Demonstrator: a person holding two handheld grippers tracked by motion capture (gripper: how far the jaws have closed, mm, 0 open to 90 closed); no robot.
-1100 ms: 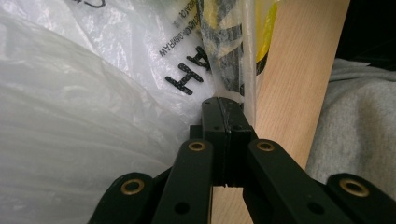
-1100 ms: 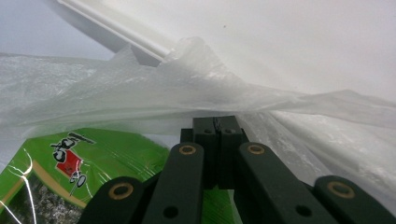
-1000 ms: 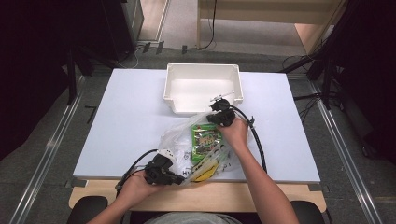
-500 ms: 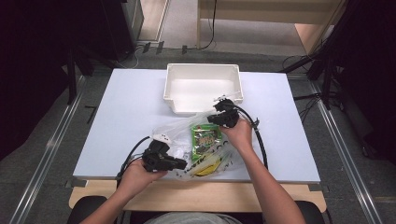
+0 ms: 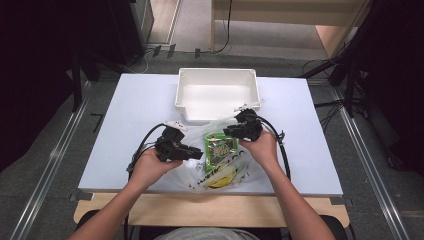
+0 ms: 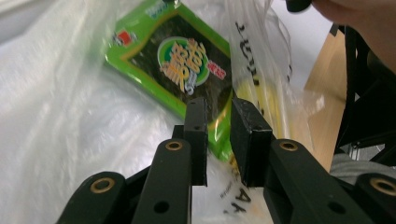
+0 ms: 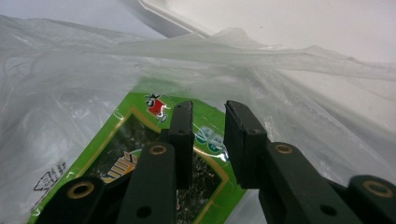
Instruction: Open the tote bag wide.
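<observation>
Handling clear plastic bag (image 5: 235, 165) near edge of worktop (image 5: 130, 115), green seaweed packet (image 5: 219, 148) and banana (image 5: 222, 180) inside. Film thin, limp, slippery; pinch bunched rim. Left gripper (image 6: 218, 122), right gripper (image 7: 208, 127): jaws just opening, narrow gap, nothing pinched.

High view: overhead light is hitting the pale blue-white rectangular tabletop (image 5: 125, 130) evenly, while the floor and racks at both edges are sinking into near black. The white plastic rectangular bin (image 5: 217, 95) is reading bright, nearly clipping inside. Shadows under the forearms are staying soft. Left gripper view: the clear crinkled plastic bag (image 6: 60, 116) is glaring and blurring at left; the green printed seaweed packet (image 6: 182, 65) is looking slightly soft. Right gripper view: the bag is washing out to milky white up top, with the background defocusing.
</observation>
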